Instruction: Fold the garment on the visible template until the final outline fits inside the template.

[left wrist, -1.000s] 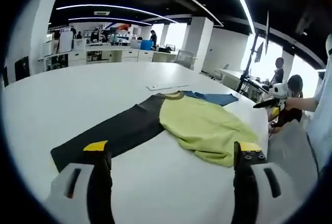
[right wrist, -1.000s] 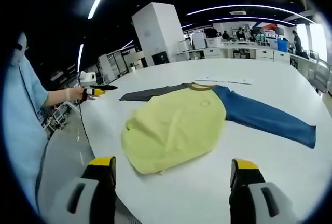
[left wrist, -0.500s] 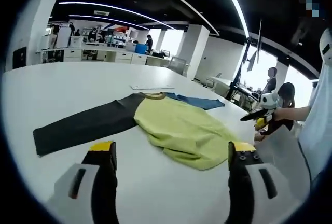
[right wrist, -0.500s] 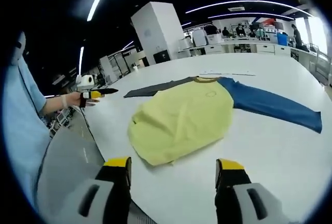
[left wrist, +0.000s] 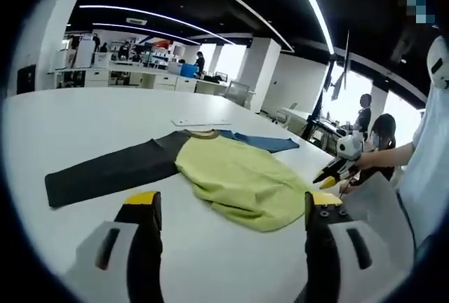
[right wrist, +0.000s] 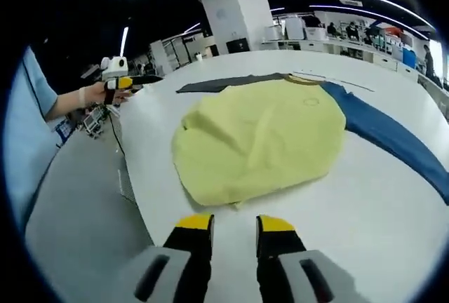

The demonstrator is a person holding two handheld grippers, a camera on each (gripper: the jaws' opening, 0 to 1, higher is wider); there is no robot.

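- One shirt (left wrist: 235,180) lies flat on the white table (left wrist: 84,117): yellow-green body, one dark grey sleeve (left wrist: 105,173), one blue sleeve (left wrist: 263,142)
- Left gripper view: left gripper (left wrist: 228,212) hangs above the table short of the shirt, jaws spread wide, holding nothing; full grey sleeve and a pale strip (left wrist: 200,121) beyond the collar
- In the same view the right gripper (left wrist: 330,174) sits at the right, off the table edge, in a hand
- Right gripper view: right gripper (right wrist: 235,224) jaws nearly together, a narrow gap left, empty, just short of the shirt hem (right wrist: 231,198); blue sleeve runs out right
- Two seated people (left wrist: 375,142) in the background of the left gripper view
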